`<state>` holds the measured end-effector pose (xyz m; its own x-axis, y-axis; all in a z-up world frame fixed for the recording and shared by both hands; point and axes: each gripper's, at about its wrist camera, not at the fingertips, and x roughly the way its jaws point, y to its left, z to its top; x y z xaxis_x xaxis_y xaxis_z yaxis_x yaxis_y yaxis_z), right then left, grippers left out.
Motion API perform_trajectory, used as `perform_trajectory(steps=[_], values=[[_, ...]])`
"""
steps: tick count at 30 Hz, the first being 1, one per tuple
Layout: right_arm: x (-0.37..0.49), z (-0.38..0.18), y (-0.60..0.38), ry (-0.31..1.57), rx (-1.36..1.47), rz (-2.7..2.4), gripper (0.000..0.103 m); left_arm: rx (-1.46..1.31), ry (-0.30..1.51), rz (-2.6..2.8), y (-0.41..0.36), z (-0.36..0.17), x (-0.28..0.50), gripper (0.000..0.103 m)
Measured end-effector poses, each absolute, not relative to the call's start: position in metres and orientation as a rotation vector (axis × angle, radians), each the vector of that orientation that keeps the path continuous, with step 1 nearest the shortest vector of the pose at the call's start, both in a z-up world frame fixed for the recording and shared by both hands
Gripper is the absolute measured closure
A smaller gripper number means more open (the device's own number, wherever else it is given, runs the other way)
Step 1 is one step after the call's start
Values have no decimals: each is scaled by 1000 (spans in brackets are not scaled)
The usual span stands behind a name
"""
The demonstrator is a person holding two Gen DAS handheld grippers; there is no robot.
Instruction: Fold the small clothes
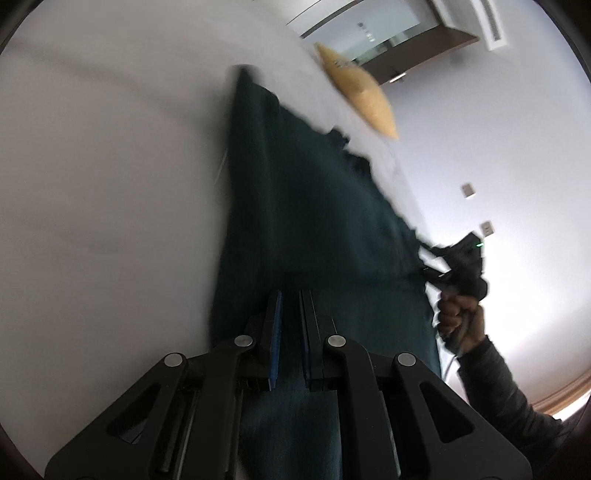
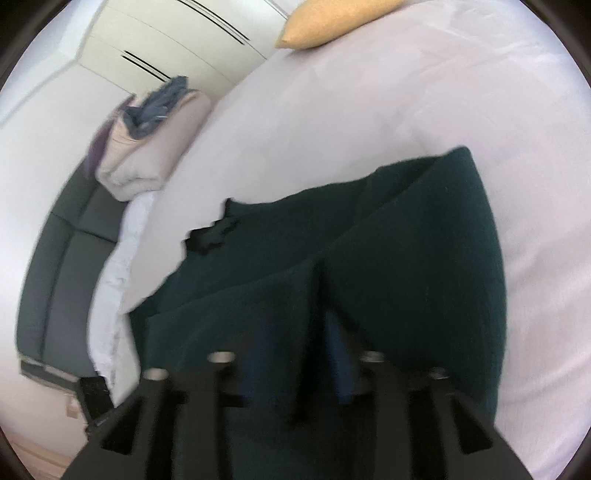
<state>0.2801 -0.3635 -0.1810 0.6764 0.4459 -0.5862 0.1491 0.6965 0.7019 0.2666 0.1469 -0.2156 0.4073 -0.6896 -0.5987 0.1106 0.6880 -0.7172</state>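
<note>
A dark green garment (image 1: 314, 206) lies stretched over the white bed (image 1: 110, 184). My left gripper (image 1: 291, 299) is shut on its near edge, and the cloth runs out between the blue pads. In the left wrist view, a person's hand (image 1: 458, 317) holds my right gripper (image 1: 437, 266) at the garment's right corner. In the right wrist view the garment (image 2: 406, 240) drapes in a fold over my right gripper (image 2: 299, 332). Its jaws stand apart with cloth loose between them, and the fingertips are hidden and blurred.
A yellow pillow (image 2: 325, 22) lies at the far side of the bed (image 2: 332, 110). A folded pale duvet with blue-grey clothes on top (image 2: 155, 122) sits on a grey sofa (image 2: 62, 258) beside the bed. A cream wardrobe (image 2: 166, 37) stands behind.
</note>
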Motion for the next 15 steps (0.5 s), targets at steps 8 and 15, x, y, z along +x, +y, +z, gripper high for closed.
perform_trajectory(steps=[8,15], values=[[169,-149,-373,715,805,137,24,-737,960,-457,152,-185,171,15],[45,-160,-372,704,773,134,24,-686,1045,-434,130,-177,107,12]])
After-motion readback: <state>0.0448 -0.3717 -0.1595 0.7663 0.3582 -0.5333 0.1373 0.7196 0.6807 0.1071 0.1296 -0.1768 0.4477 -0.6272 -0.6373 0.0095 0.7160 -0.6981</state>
